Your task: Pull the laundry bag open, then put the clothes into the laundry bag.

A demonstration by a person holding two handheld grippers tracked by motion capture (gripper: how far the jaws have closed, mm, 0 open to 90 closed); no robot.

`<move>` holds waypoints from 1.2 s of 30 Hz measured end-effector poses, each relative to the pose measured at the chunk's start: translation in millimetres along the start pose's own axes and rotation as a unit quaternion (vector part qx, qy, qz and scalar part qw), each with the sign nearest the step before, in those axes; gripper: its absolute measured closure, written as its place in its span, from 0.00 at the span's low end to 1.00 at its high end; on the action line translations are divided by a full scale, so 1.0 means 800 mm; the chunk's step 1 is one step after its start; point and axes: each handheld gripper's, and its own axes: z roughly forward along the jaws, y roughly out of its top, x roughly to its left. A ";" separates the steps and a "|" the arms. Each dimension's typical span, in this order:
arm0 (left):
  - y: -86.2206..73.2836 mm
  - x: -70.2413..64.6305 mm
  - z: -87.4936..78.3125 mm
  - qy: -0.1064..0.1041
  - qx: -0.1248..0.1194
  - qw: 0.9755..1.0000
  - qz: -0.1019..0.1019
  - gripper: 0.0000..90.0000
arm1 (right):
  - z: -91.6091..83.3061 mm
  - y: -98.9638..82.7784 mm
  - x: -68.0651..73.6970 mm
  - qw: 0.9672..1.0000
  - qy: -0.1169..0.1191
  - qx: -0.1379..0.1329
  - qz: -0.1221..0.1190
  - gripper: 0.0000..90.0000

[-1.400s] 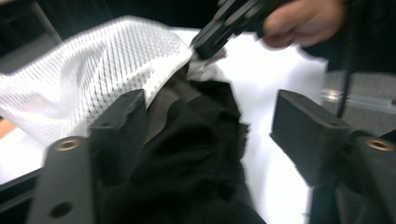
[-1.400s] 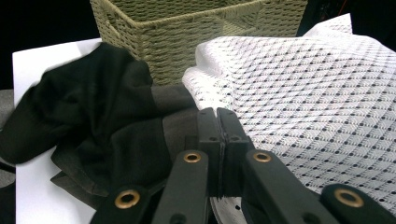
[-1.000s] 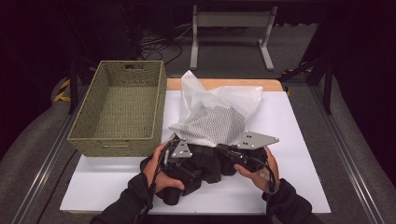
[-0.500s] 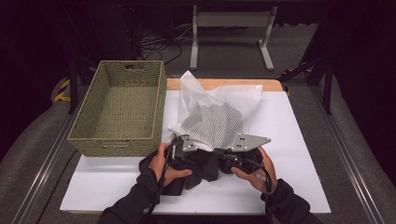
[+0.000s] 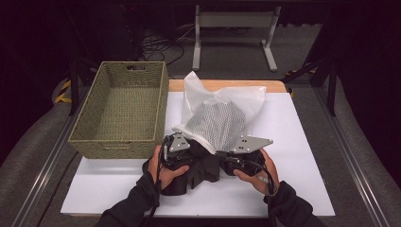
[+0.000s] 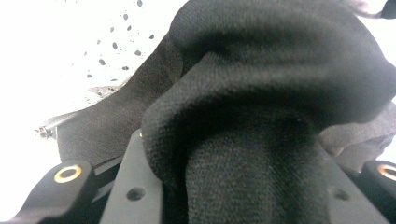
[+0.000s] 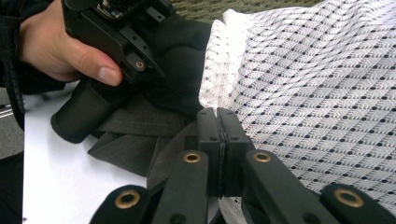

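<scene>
The high view shows the whole work area: a white table (image 5: 302,142) with a woven basket (image 5: 123,109) on its left part. The basket has nothing in it. Just beside it on the right lies a white mesh bag (image 5: 222,118), its mouth facing the person. A black garment (image 5: 203,168) lies at that mouth, bunched between the two hands. The left gripper (image 5: 182,153) and the right gripper (image 5: 236,156) meet at the bag's near edge. Bare table surface extends to the right of the bag and along the near edge.

The left gripper view gives the detail that the high view lacks: a thick fold of the black garment (image 6: 261,140) sits between the two jaws, and the jaws press on it from both sides. The jaws have just been closing, with the fabric between them. The spotted mesh bag (image 6: 107,42) shows pale at upper left.

The right gripper view shows the right gripper (image 7: 218,116) with its jaws clamped flat together on the white hem of the mesh bag (image 7: 317,79), holding the mouth edge. Whether part of the garment already lies inside the bag cannot be told. Farther off, the left hand (image 7: 56,42) grips the left gripper (image 7: 116,28) over the black garment (image 7: 135,126). A strip of the basket (image 7: 224,7) runs along the top.
</scene>
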 end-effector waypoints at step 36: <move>0.032 0.000 0.016 0.024 -0.148 0.982 -0.111 0.73 | -0.028 0.007 0.037 0.999 -0.010 -0.027 -0.031 1.00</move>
